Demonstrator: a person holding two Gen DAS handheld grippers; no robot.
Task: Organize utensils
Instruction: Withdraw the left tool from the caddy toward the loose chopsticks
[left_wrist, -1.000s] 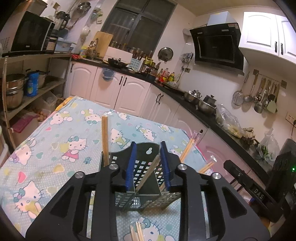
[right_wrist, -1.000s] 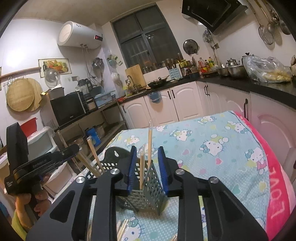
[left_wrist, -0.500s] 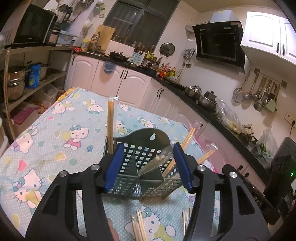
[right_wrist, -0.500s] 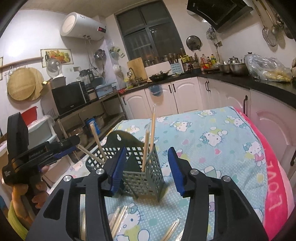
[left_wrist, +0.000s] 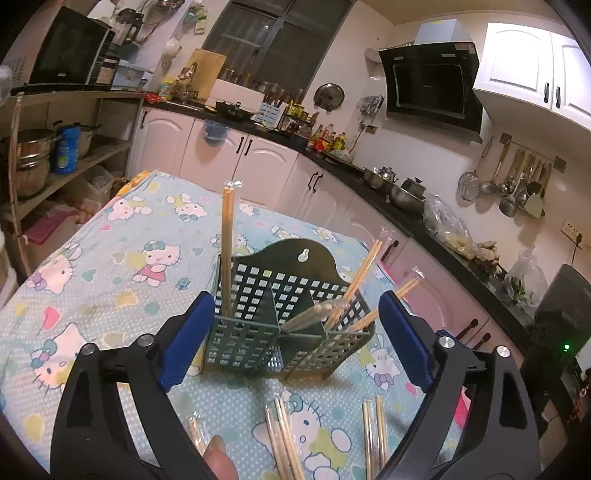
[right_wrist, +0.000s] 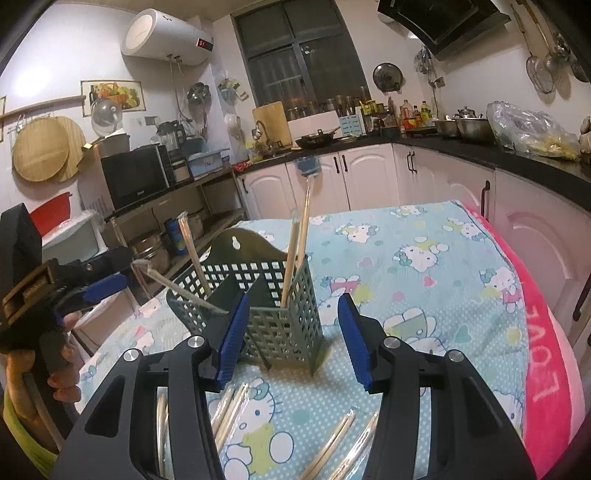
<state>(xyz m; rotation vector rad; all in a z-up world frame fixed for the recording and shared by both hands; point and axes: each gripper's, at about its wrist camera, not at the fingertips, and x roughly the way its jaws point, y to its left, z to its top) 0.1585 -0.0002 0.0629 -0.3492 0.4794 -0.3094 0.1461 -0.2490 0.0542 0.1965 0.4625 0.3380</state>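
Note:
A dark green perforated utensil basket (left_wrist: 280, 314) stands on the Hello Kitty tablecloth (left_wrist: 110, 258); it also shows in the right wrist view (right_wrist: 273, 306). Wrapped wooden chopsticks stand in it: one pair upright at its left (left_wrist: 227, 251), others leaning in its right compartment (left_wrist: 358, 280). More wrapped chopsticks lie loose on the cloth in front (left_wrist: 284, 439), and in the right wrist view (right_wrist: 332, 446). My left gripper (left_wrist: 295, 343) is open wide and empty, just short of the basket. My right gripper (right_wrist: 291, 332) is open and empty, close to the basket's near corner.
The left gripper and the hand holding it show at the left of the right wrist view (right_wrist: 55, 295). A pink towel (right_wrist: 546, 350) lies along the table's right edge. Kitchen cabinets, a counter (left_wrist: 332, 155) and shelves with pots (left_wrist: 33, 158) surround the table.
Both grippers have opened from nearly shut to wide open and drawn back from the basket. The chopsticks they held now stand in the basket.

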